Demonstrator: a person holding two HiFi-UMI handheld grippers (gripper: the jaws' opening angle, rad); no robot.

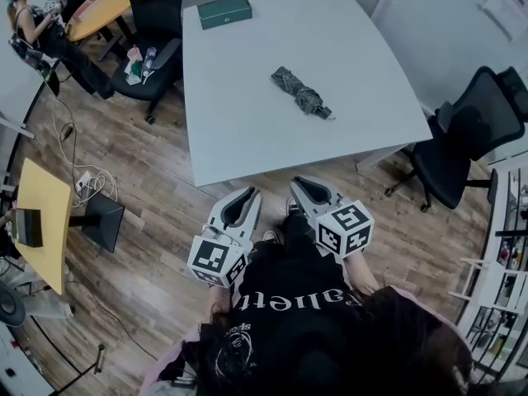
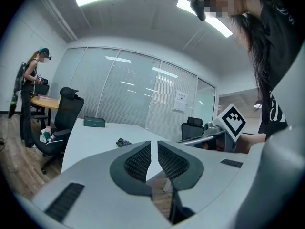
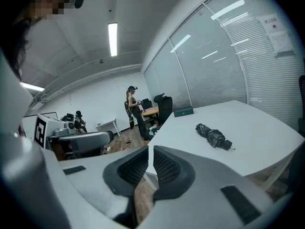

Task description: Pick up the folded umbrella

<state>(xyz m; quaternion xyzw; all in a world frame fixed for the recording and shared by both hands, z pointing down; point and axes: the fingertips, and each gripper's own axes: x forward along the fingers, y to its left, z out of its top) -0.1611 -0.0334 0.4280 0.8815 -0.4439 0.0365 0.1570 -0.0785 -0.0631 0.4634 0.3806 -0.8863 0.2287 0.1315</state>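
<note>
White table [image 1: 247, 97], with a dark green box [image 1: 224, 11] on top. Dark grey folded umbrella [image 1: 300, 92], blotchy like camouflage. Brown wooden planks across the floor [image 1: 157, 180]. Black office chairs [image 1: 466, 143] and a yellow side table [image 1: 41, 213]. Pale grey left gripper [image 2: 153, 146] and right gripper [image 3: 148, 150], with black bumpy pads [image 2: 139, 162] inside. White marker cubes [image 1: 216, 261] with black square shapes.

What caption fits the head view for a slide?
Left gripper and right gripper, both shut, short of the white table; folded umbrella lies mid-table, green box at far edge.
</note>
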